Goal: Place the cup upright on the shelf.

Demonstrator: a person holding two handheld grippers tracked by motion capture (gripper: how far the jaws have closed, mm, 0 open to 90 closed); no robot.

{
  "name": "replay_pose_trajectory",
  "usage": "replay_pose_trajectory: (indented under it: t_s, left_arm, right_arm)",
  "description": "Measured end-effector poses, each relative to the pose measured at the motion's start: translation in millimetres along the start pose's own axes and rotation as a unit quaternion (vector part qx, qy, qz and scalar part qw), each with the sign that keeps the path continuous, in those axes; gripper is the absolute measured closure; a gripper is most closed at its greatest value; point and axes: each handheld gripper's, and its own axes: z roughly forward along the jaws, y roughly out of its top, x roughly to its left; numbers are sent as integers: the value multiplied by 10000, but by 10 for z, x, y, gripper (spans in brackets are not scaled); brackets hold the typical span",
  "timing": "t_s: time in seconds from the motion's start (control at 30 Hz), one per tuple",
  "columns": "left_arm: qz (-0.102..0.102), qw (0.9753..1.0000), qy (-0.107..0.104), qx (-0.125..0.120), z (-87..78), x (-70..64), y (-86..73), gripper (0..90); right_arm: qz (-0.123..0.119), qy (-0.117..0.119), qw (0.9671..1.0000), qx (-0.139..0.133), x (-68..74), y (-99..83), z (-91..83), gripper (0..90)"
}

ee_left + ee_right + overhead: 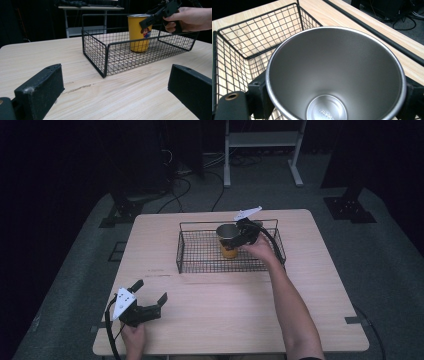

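A yellow cup (228,241) is seen standing upright inside the black wire basket (200,257), toward its right half, with the right gripper (239,238) clamped around it just under the rim. From the high view only the steel rim and a bit of yellow are made out. The left gripper view gives the side-on look: a cartoon print on the cup's wall (139,32), its base set flat on the basket's mesh floor (105,53), and the right gripper (152,20) held in a hand (190,18) coming in from the right. The right gripper view looks straight down into the cup (334,75), so the bare steel inside and some stamped lettering on the bottom are shown, with a black jaw pressed on either side.

The left gripper (151,291) is held low over the table's near left corner, jaws spread wide with nothing between them, well apart from the basket.

The table (310,285) is light wood grain. It's set on grey floor matting, with dark curtains around, cables on the floor and a white frame (262,145) behind.
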Motion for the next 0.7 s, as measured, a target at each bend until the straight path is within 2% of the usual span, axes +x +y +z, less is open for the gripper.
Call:
replay_pose_trajectory:
  t_s: [0.27, 0.37, 0.57, 0.7]
  left_arm:
    - [4, 10000, 3, 2, 1, 0, 1, 0]
    - [1, 10000, 6, 2, 1, 1, 1, 0]
    - [-1, 10000, 8, -9, 0, 4, 1, 0]
    - [8, 10000, 9, -5, 0, 1, 1, 0]
  right_arm:
    - [-175, 10, 9997, 148, 20, -6, -1, 96]
    - [-169, 27, 9996, 209, 23, -17, 10, 90]
    - [-201, -64, 9994, 290, 38, 4, -10, 21]
    - [-231, -45, 9991, 339, 53, 1, -28, 19]
